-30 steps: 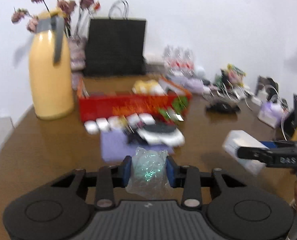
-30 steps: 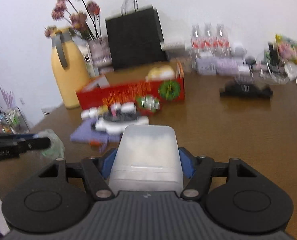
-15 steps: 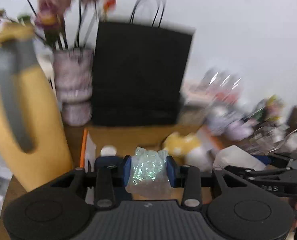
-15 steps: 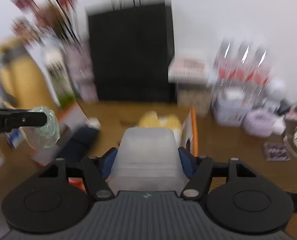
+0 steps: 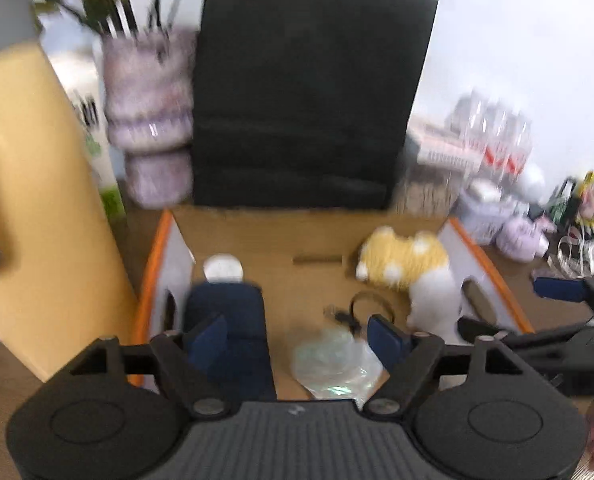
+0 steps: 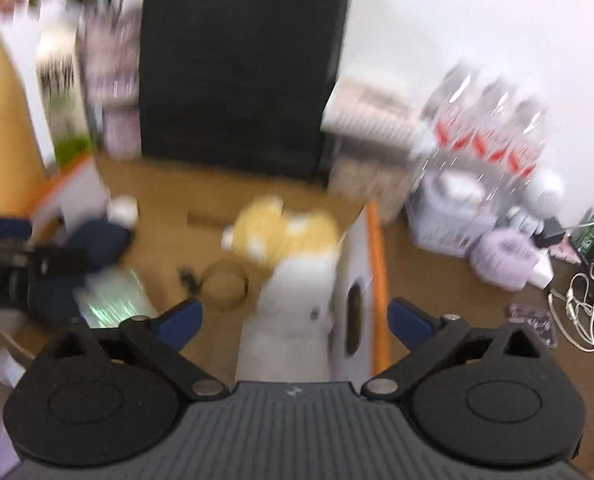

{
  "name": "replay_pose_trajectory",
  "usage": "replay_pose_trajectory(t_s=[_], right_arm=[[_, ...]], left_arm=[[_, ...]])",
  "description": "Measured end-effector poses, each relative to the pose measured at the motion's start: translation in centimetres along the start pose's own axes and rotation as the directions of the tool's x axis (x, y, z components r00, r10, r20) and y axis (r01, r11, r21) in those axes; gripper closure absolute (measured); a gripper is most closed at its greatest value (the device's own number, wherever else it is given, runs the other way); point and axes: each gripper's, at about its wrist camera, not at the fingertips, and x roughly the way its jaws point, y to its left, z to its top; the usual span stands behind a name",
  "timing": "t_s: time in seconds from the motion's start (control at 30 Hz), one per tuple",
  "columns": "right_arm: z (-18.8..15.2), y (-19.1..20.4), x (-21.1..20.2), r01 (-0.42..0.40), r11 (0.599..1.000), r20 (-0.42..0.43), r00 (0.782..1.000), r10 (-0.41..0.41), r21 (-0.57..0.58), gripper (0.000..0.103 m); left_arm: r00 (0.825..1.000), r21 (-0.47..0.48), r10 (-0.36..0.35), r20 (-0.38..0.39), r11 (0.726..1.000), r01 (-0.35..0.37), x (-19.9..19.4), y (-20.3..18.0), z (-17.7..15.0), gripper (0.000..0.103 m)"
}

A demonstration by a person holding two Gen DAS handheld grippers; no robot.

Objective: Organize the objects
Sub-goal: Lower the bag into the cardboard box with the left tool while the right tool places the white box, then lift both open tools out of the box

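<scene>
Both grippers hover over an open cardboard box (image 5: 489,272) with orange edges. My left gripper (image 5: 297,338) is open; the clear plastic bag (image 5: 333,364) lies loose on the box floor below it. My right gripper (image 6: 293,318) is open; the white plastic container (image 6: 293,320) sits between its spread fingers, against the box's right wall (image 6: 357,264), not gripped. The box also holds a navy pouch (image 5: 233,320), a yellow plush (image 5: 401,258), a black cable loop (image 5: 371,306) and a white round lid (image 5: 222,267). The right gripper shows at the right edge of the left wrist view (image 5: 497,308).
A yellow thermos (image 5: 37,200) stands left of the box. A black paper bag (image 5: 305,92) and a purple vase (image 5: 149,116) stand behind it. Water bottles (image 6: 489,128), purple packs (image 6: 501,256) and white cables (image 6: 581,312) crowd the table to the right.
Both grippers moved forward over the box and opened. The plastic bag dropped from the left gripper and the white container from the right one into the box.
</scene>
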Motion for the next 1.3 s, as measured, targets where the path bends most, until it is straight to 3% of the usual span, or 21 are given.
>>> replay_pose_trajectory(t_s=[0.1, 0.23, 0.37, 0.47, 0.57, 0.63, 0.73, 0.83, 0.93, 1.0, 1.1, 1.2, 1.3], right_arm=[[0.9, -1.5, -2.1, -0.027, 0.999, 0.037, 0.999, 0.026, 0.032, 0.000], [-1.3, -1.7, -5.8, -0.062, 0.997, 0.112, 0.992, 0.057, 0.044, 0.000], [-7.5, -0.7, -12.1, -0.178, 0.982, 0.252, 0.955, 0.157, 0.061, 0.000], [-13.3, 0.5, -16.2, -0.253, 0.963, 0.308, 0.927, 0.216, 0.087, 0.000], [-18.9, 1.3, -19.4, -0.321, 0.936, 0.342, 0.904, 0.257, 0.144, 0.000], [-21.8, 1.9, -20.6, -0.289, 0.936, 0.328, 0.920, 0.213, 0.202, 0.000], [-25.3, 3.1, -21.8, -0.241, 0.945, 0.255, 0.950, 0.182, 0.222, 0.000], [-27.2, 3.8, -22.6, -0.266, 0.949, 0.203, 0.952, 0.231, 0.167, 0.000], [-27.4, 4.2, -24.2, -0.226, 0.969, 0.195, 0.959, 0.204, 0.097, 0.000], [-26.8, 3.9, -25.4, -0.214, 0.975, 0.237, 0.952, 0.196, 0.056, 0.000], [-26.4, 2.8, -26.2, -0.238, 0.966, 0.377, 0.908, 0.184, 0.100, 0.000], [-24.9, 2.9, -23.2, -0.227, 0.961, 0.346, 0.924, 0.162, 0.157, 0.002], [-23.2, 3.8, -20.1, -0.213, 0.973, 0.347, 0.922, 0.171, 0.086, 0.006]], left_arm=[[0.999, 0.003, 0.013, 0.046, 1.000, -0.014, -2.7, 0.0, 0.4, 0.024], [0.995, 0.009, 0.002, 0.097, 1.000, -0.003, -8.1, -0.2, -1.6, 0.021], [0.979, 0.031, -0.058, 0.196, 0.998, 0.053, -15.1, 0.1, -8.2, 0.012], [0.965, 0.042, -0.104, 0.240, 0.994, 0.097, -19.2, 0.1, -14.4, 0.008], [0.970, 0.069, -0.060, 0.237, 0.997, 0.045, -21.8, -0.7, -20.0, 0.008], [0.966, 0.105, -0.025, 0.259, 0.994, -0.003, -23.0, -1.2, -23.4, 0.007], [0.979, 0.143, -0.010, 0.202, 0.989, -0.019, -23.6, -1.2, -26.5, 0.007], [0.989, 0.120, 0.025, 0.149, 0.992, -0.043, -23.0, -0.4, -26.7, 0.007], [0.982, 0.058, 0.095, 0.162, 0.993, -0.106, -22.4, -0.1, -26.0, 0.008], [0.981, 0.047, 0.074, 0.178, 0.995, -0.084, -22.5, 0.0, -25.7, 0.008], [0.982, 0.053, 0.017, 0.187, 0.998, -0.028, -22.0, 0.1, -25.5, 0.008], [0.990, 0.051, 0.008, 0.141, 0.999, -0.016, -19.3, 0.1, -24.6, 0.010], [0.988, 0.082, 0.000, 0.155, 0.997, -0.013, -17.0, 0.1, -23.0, 0.015]])
